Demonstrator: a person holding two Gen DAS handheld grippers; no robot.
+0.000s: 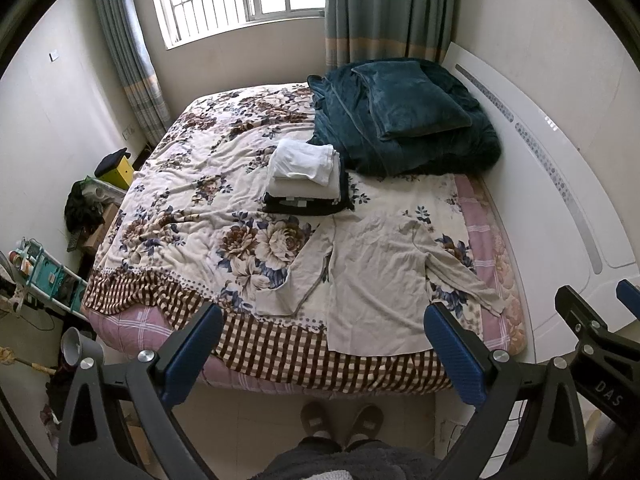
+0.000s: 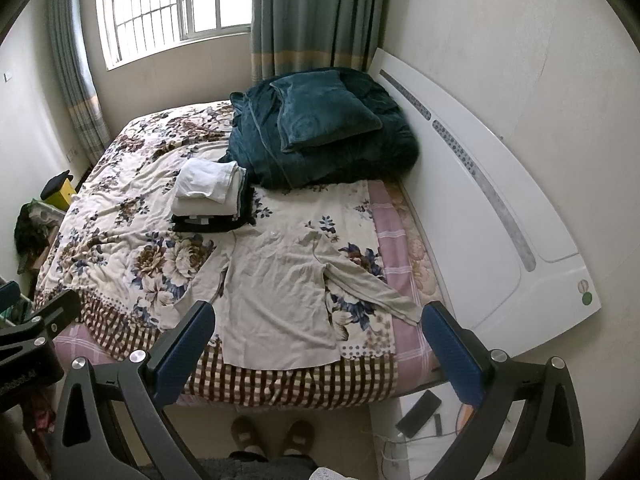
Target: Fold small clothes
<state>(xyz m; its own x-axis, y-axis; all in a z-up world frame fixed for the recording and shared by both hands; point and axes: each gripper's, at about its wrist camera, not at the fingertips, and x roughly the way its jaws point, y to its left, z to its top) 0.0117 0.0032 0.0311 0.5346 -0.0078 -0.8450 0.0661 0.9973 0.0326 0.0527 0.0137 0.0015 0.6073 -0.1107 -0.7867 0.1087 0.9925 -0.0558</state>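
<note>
Spread flat near the foot edge of the bed, a beige long-sleeved shirt is seen with both grippers held back above it, neither touching cloth. The left gripper and the right gripper are each shown with jaws wide apart and nothing between them. The shirt's long axis is laid away from the jaws, hem hanging over the bed edge nearest them, collar toward a stack of folded clothes just beyond it. One sleeve is bent back on the left; the other is stretched out to the right, toward the headboard, and is judged nearer the right gripper. No containers are seen on the bed; a teal blanket is heaped beyond the stack. Folding is judged not yet begun.
</note>
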